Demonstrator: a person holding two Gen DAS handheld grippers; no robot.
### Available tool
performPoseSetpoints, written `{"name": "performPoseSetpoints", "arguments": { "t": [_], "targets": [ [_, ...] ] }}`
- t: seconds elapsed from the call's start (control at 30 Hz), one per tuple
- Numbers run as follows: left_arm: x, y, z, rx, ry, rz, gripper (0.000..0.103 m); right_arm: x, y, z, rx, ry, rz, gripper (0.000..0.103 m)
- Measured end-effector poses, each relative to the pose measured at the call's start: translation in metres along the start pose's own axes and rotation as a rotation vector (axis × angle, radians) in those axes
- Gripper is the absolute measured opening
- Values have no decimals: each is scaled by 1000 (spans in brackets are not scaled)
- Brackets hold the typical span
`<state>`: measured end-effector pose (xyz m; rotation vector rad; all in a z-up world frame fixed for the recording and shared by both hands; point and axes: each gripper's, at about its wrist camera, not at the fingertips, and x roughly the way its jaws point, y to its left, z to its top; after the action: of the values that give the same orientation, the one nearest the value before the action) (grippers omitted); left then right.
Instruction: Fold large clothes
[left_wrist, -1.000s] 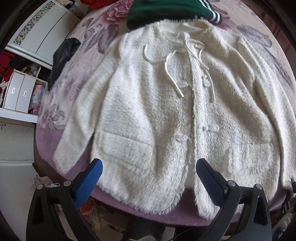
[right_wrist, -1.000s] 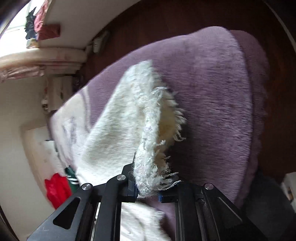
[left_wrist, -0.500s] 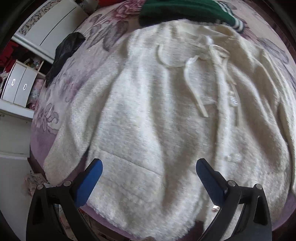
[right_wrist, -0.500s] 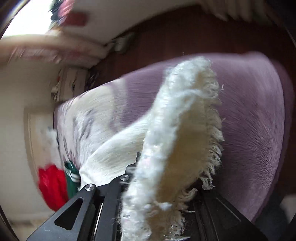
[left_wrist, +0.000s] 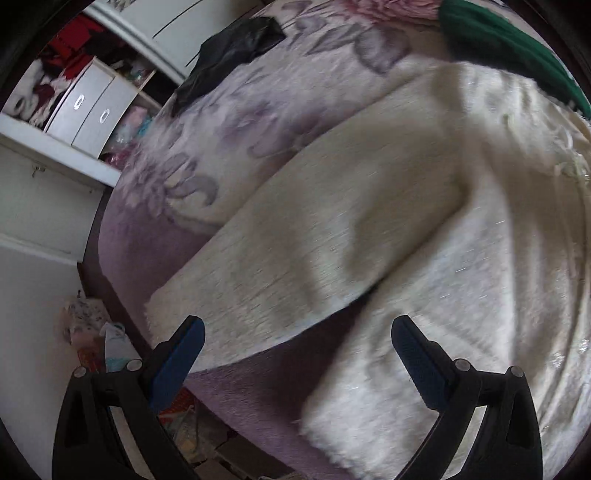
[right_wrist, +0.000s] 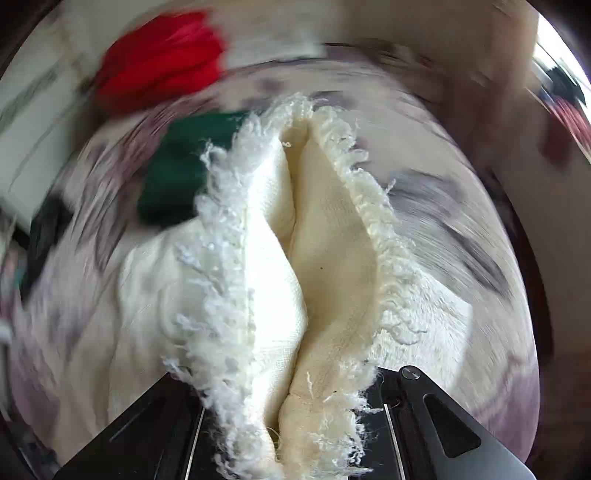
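Cream fuzzy jacket (left_wrist: 424, 236) lies spread on a bed covered with a purple floral blanket (left_wrist: 207, 155), with one sleeve (left_wrist: 303, 266) stretching down toward the bed's near edge. The left hand-held gripper (left_wrist: 297, 345) hovers above that sleeve's end with its blue-padded fingers (left_wrist: 177, 354) spread wide and nothing between them; the cuff sits just ahead of the left finger, and the jacket's body runs ahead of the right finger. No contact between the pads and the fabric can be made out.

In the right wrist view, the right hand-held gripper (right_wrist: 291, 398) is clamped on a bunched fold of the same jacket (right_wrist: 295, 277). The frayed, fringed edge (right_wrist: 221, 295) and the smooth woven lining face the camera, rising straight up from between the black arms and hiding the fingertips. The rest of that view is heavily blurred.

A dark green garment (left_wrist: 517, 51) lies at the far side of the bed, touching the jacket's top edge. A black garment (left_wrist: 229, 55) rests on the blanket well apart from the jacket, near a white cabinet with drawers (left_wrist: 88, 110). Something red (right_wrist: 159, 62) shows beyond the bed in the right view, too smeared to identify.
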<state>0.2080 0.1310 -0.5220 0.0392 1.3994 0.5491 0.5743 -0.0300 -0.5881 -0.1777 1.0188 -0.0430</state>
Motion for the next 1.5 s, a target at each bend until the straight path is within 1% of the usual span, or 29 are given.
{"name": "performPoseSetpoints", "arguments": {
  "t": [0.13,0.23,0.27,0.3,0.33,0.37,0.43,0.47,0.5,0.53,0.57,0.6,0.63,0.7,0.77,0.8,0.83,0.87,0.9,0.97,1.0,1.1,1.17,1.23,1.3,1.37,1.43,1.47,1.5],
  "targets": [
    [14,17,-10,-20,39,-24,103,67,145,7,-320,103,-61,9],
    [18,20,-13,-13,45,-42,103,113,187,2,-383,156,-98,9],
    [19,21,-14,-12,47,-50,103,125,194,4,-384,176,-94,12],
    [20,22,-15,-12,49,-58,103,129,189,-11,-374,195,-69,22],
    [20,23,-16,-11,47,-63,103,133,185,-9,-349,222,-32,25],
    [20,25,-17,-8,46,-66,103,128,176,-6,-314,236,26,31],
    [22,28,-17,0,50,-65,103,114,143,-9,-201,264,243,53],
    [23,30,-18,-1,55,-68,103,103,120,-6,-101,272,391,72],
    [24,32,-18,-2,60,-67,103,94,102,-6,-29,279,493,80],
    [26,36,-18,-6,66,-62,103,83,78,-9,62,289,600,80],
    [26,39,-18,-13,72,-58,103,73,52,-16,153,294,667,80],
    [26,41,-18,-19,75,-55,103,64,28,-28,240,293,688,80],
    [26,44,-18,-28,79,-47,103,63,7,-29,303,293,687,80],
    [25,48,-18,-46,81,-29,103,70,-64,-51,525,317,632,80],
    [25,49,-20,-60,85,-6,103,82,-129,-94,700,310,592,79],
    [26,48,-21,-64,90,9,103,84,-148,-121,748,320,529,79],
    [25,47,-21,-68,95,16,103,97,-172,-131,774,347,426,76],
    [24,45,-22,-74,101,20,103,108,-188,-140,781,368,389,66],
    [21,42,-22,-83,101,24,103,120,-200,-144,792,385,409,56],
    [16,35,-23,-83,94,33,103,152,-202,-152,768,425,519,52],
    [14,30,-24,-82,98,32,103,164,-201,-148,743,423,519,39],
    [11,18,-24,-115,130,16,103,174,-232,-139,782,338,413,35],
    [8,13,-23,-132,131,17,103,181,-248,-138,909,289,412,33],
    [8,8,-22,-143,132,25,103,191,-258,-139,963,287,391,30],
    [10,9,-23,-169,146,13,103,196,-249,-135,934,299,401,29],
    [14,14,-25,-195,160,6,103,184,-257,-137,888,334,411,30],
    [20,24,-28,-228,177,-3,103,160,-252,-151,857,354,415,41],
    [23,31,-30,-249,182,-11,103,150,-245,-152,851,349,430,52],
    [26,42,-33,-284,187,-26,103,134,-256,-159,851,344,449,60]
  ]
}}
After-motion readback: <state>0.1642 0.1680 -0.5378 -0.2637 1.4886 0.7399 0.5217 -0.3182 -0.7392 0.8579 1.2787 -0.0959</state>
